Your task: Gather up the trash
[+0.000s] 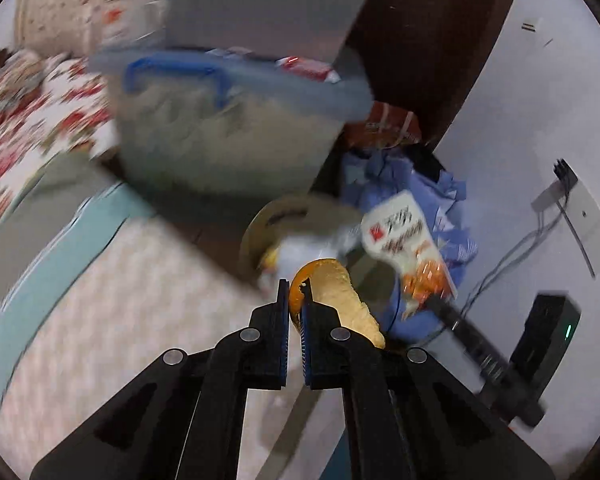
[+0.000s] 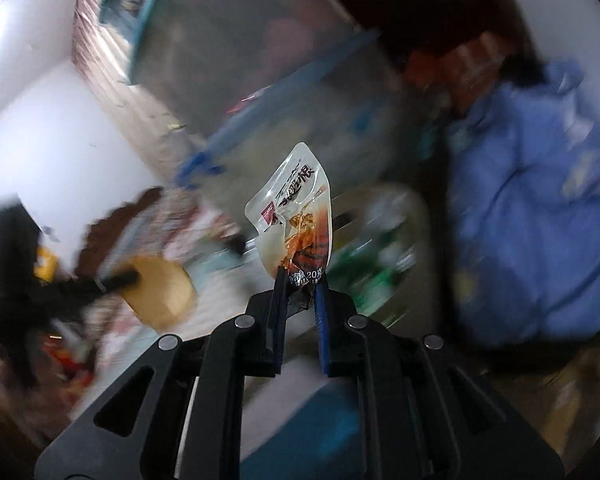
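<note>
Ahead of me a large translucent plastic storage bin with a blue rim and handle [image 1: 236,120] sits blurred, beside a crumpled blue cloth heap [image 2: 532,216]. My right gripper [image 2: 300,284] is clamped on the bottom edge of a clear, orange-printed snack wrapper [image 2: 292,216], held upright. My left gripper [image 1: 298,296] pinches a curled orange fruit peel [image 1: 336,296].

My matt black plastic left gripper [image 1: 296,292] is pinching a dimpled orange peel [image 1: 332,292], its pith looking dull; at two o'clock, a glossy white-and-orange plastic wrapper [image 1: 408,248] is shining against crumpled blue cloth [image 1: 452,208].
</note>
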Motion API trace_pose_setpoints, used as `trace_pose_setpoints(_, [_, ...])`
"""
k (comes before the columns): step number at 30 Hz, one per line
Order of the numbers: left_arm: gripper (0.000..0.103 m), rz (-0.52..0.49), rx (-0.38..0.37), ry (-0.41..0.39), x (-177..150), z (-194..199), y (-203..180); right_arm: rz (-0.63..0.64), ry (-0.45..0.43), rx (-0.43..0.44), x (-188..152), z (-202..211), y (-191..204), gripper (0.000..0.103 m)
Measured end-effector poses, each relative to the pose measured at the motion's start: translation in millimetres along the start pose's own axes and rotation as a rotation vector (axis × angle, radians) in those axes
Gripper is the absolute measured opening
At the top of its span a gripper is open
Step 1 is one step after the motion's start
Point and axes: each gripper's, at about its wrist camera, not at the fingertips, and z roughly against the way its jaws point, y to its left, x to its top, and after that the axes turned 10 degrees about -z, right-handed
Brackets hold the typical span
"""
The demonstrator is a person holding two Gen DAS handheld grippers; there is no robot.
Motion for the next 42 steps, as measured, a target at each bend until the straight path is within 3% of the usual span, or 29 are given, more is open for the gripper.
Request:
trace_pose_setpoints(5, [0.005, -0.030, 0.015, 0.017, 56.2, -69.5, -19.8, 0.134, 0.010, -0.120, 15.3, -34.6, -2.0, 0.015])
trace_pose_setpoints(9, [0.010, -0.086, 0.117, 0.060, 70.6, -126.3, -30.7, 0.242, 0.036, -0.180, 15.5, -60.1, -8.1, 0.016])
trace_pose_setpoints(10, [0.014, -0.098, 0.139, 0.082, 69.9, -139.7, -32.1, 0.258, 0.043, -0.183, 14.7, -65.6, -7.4, 0.019])
trace_pose_setpoints(12, [0.047, -0.104, 0.134, 0.125, 67.3, -158.3, -33.9, 0.296, 0.073, -0.184, 11.6, -79.4, -5.8, 0.024])
trace_pose_setpoints(13, [0.055, -0.105, 0.130, 0.141, 66.3, -163.5, -35.2, 0.309, 0.095, -0.182, 10.1, -84.7, -4.9, 0.029])
trace_pose_setpoints(14, [0.060, -0.107, 0.132, 0.137, 65.0, -162.6, -35.4, 0.313, 0.098, -0.179, 8.4, -86.2, -4.6, 0.047])
trace_pose_setpoints(15, [0.060, -0.115, 0.130, 0.123, 63.9, -158.9, -37.0, 0.312, 0.080, -0.174, 8.8, -85.2, -6.8, 0.073])
trace_pose_setpoints(16, [0.060, -0.126, 0.121, 0.109, 63.5, -153.0, -38.8, 0.313, 0.043, -0.164, 7.6, -80.2, -6.0, 0.078])
trace_pose_setpoints(19, [0.060, -0.127, 0.087, 0.046, 60.3, -121.1, -40.1, 0.303, 0.008, -0.132, 6.2, -69.5, -3.6, 0.075])
trace_pose_setpoints(23, [0.069, -0.106, 0.044, -0.047, 50.5, -70.7, -39.0, 0.240, -0.049, -0.127, 1.4, -43.9, -4.1, 0.075])
trace_pose_setpoints(26, [0.076, -0.113, 0.036, -0.107, 23.7, -27.2, -40.1, 0.136, -0.079, -0.096, -8.5, -15.6, -5.6, 0.075])
trace_pose_setpoints(30, [0.081, -0.168, 0.134, -0.134, -32.7, 17.2, -41.7, 0.009, -0.099, -0.051, -35.5, 21.1, -3.0, 0.077])
trace_pose_setpoints(34, [0.089, -0.169, 0.221, -0.089, -85.0, 44.4, -33.0, -0.055, -0.070, -0.026, -67.6, 39.9, 8.0, 0.079])
trace_pose_setpoints(39, [0.094, -0.145, 0.303, -0.076, -123.0, 88.5, -14.8, -0.086, 0.001, 0.017, -96.5, 55.3, 38.0, 0.081])
trace_pose_setpoints(42, [0.094, -0.118, 0.340, -0.091, -139.2, 118.4, -4.6, -0.064, -0.009, 0.039, -107.8, 72.0, 66.7, 0.086])
